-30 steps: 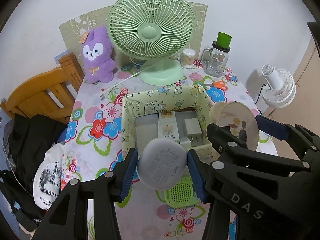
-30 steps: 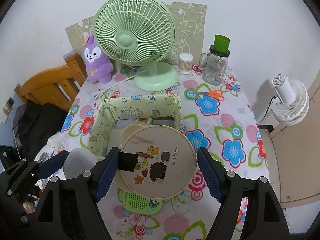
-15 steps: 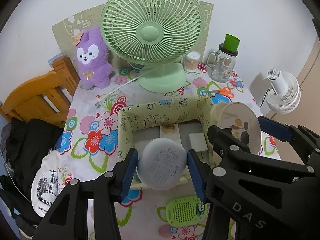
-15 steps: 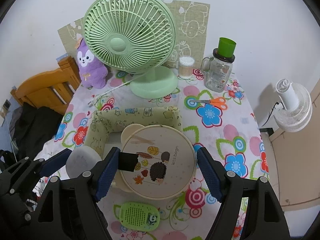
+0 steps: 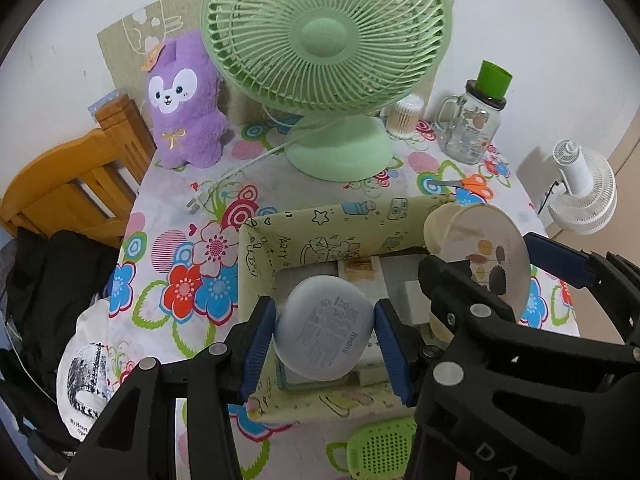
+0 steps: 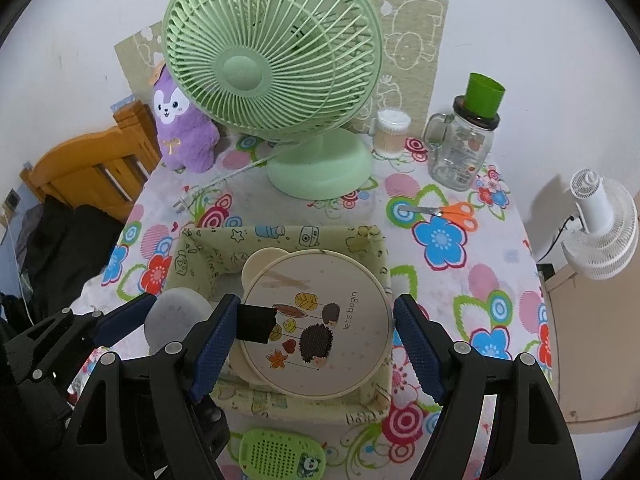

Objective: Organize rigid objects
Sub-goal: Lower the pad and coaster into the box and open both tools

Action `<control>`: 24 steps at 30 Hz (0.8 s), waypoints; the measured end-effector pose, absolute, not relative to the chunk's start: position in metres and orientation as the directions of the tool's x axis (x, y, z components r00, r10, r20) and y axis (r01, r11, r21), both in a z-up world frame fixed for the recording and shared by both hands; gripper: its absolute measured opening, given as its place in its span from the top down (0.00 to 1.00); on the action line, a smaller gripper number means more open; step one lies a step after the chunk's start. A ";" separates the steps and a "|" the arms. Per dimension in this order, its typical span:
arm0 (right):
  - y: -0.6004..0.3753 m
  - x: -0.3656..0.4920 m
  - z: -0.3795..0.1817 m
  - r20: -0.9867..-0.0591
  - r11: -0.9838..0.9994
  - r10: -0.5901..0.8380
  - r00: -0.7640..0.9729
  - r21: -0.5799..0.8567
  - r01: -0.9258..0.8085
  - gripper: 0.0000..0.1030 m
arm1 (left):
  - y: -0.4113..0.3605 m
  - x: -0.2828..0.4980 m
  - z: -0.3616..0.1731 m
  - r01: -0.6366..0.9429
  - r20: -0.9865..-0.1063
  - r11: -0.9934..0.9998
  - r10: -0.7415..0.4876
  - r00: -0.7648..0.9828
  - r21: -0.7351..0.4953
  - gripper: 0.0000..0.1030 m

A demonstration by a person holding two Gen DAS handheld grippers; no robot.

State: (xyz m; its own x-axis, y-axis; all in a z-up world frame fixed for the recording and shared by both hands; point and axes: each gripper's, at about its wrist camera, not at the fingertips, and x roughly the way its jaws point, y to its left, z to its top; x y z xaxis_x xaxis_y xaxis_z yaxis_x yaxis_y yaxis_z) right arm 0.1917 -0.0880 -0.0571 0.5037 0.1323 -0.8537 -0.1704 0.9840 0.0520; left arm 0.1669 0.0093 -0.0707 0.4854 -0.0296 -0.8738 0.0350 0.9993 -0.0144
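On gripped case point(image 5: 324, 326): "Redmi".

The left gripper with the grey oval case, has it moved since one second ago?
Yes. The left gripper carried the grey oval case forward: it now hangs over the patterned fabric box, past the green perforated gadget.

Black plastic left tongs point(image 5: 325, 336), blue ribbed pads point(image 5: 258, 338), silver screws, right tongs point(image 6: 316, 344) alike

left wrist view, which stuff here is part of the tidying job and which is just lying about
In the job:
- grey Redmi case in the left gripper
- round hedgehog mirror in the right gripper
- patterned storage box
- green perforated gadget

Lying about:
- green fan
- purple plush
- glass jar
- scissors
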 end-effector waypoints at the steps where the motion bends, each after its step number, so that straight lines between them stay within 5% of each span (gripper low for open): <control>1: -0.087 0.194 -0.059 -0.855 0.984 0.132 0.502 0.052 -0.171 0.23 | 0.010 0.169 -0.072 0.033 -0.875 0.999 -0.029 0.484 -0.015 0.49; 24: -0.077 0.235 -0.110 -0.900 0.985 0.121 0.418 0.057 -0.161 0.23 | 0.020 0.212 -0.123 0.043 -0.905 0.998 -0.062 0.421 -0.049 0.49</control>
